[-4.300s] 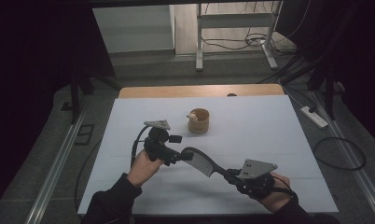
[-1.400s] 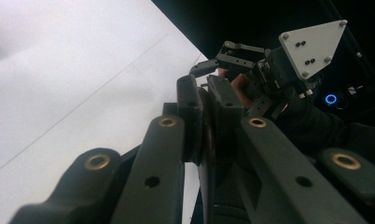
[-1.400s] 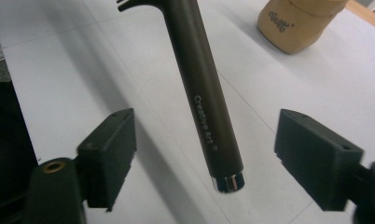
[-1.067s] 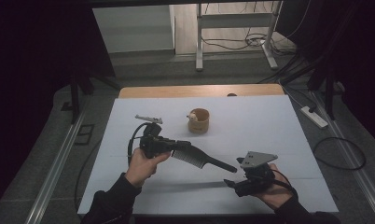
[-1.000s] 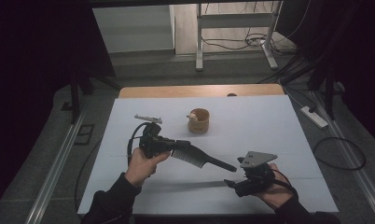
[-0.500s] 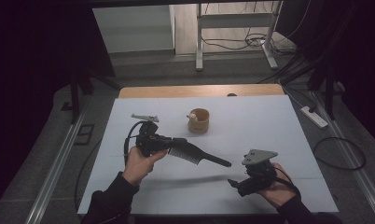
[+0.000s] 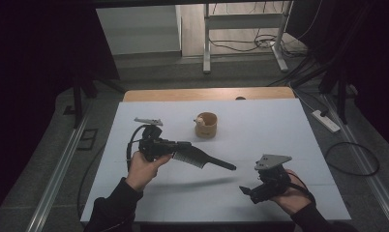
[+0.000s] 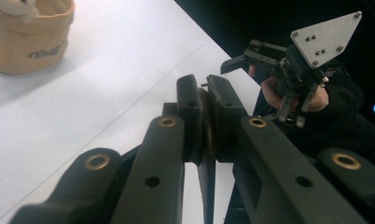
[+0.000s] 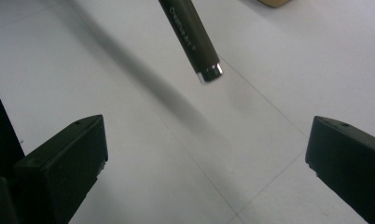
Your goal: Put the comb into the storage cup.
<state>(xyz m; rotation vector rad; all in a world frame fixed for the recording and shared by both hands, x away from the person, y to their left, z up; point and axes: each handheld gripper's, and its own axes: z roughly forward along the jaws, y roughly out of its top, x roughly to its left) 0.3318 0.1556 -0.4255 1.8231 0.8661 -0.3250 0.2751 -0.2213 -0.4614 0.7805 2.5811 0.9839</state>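
Comb clamped at its toothed end in left gripper, held above the table, handle pointing toward right gripper. Right jaws wide, just been opening, nothing between; handle tip hangs ahead of them, apart.

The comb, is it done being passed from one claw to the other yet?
Handover looks done: the left claw is shut on the comb, held above the table. The right claw is open and apart from the handle. Where it goes next, perhaps toward the cup, isn't shown.
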